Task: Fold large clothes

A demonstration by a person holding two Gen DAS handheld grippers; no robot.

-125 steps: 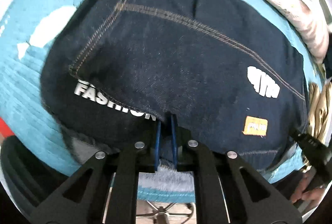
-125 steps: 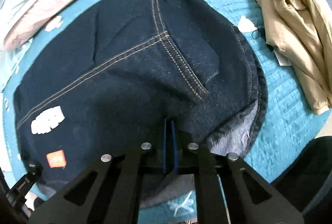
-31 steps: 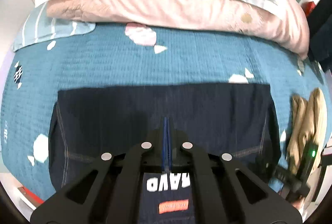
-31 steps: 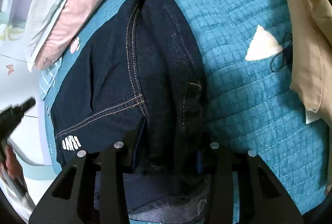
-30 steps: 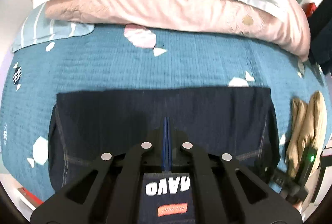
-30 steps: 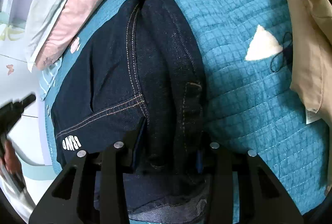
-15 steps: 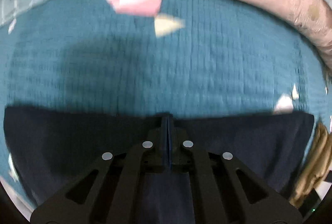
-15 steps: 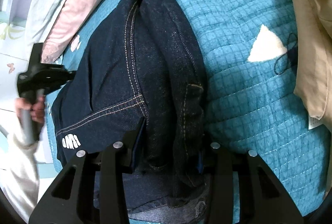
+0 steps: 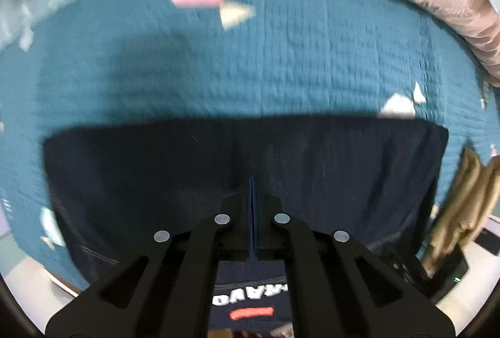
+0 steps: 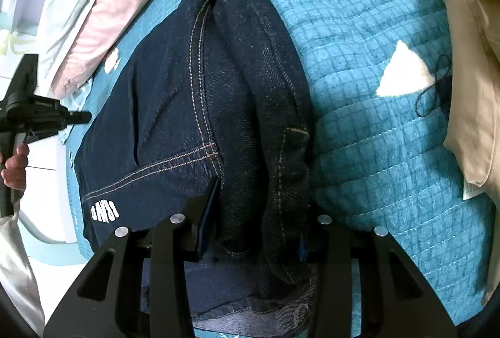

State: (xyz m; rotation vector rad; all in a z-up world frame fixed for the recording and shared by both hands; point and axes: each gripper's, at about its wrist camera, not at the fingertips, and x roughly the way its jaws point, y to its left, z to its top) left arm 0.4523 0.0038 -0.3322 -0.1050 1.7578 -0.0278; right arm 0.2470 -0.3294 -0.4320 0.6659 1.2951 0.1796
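- The dark denim jeans (image 10: 193, 125) lie on the teal quilted bedspread (image 10: 375, 150), already doubled into a compact rectangle, printed lettering near the front edge.
- The right gripper (image 10: 256, 213) has its fingers spread around a thick bunched fold; judging by this, that end needs flattening.
- The left gripper (image 9: 252, 197) is clenched, apparently empty, above the jeans.
- Beige clothes (image 10: 462, 56) wait alongside, seemingly unfolded.

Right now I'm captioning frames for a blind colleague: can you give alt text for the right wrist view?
The right tool straddles a thick folded edge of dark denim jeans, its fingers spread wide around the bunched fabric, on a teal quilted bedspread. A beige garment lies at the right; pink pillows and the other handheld tool sit at the left.
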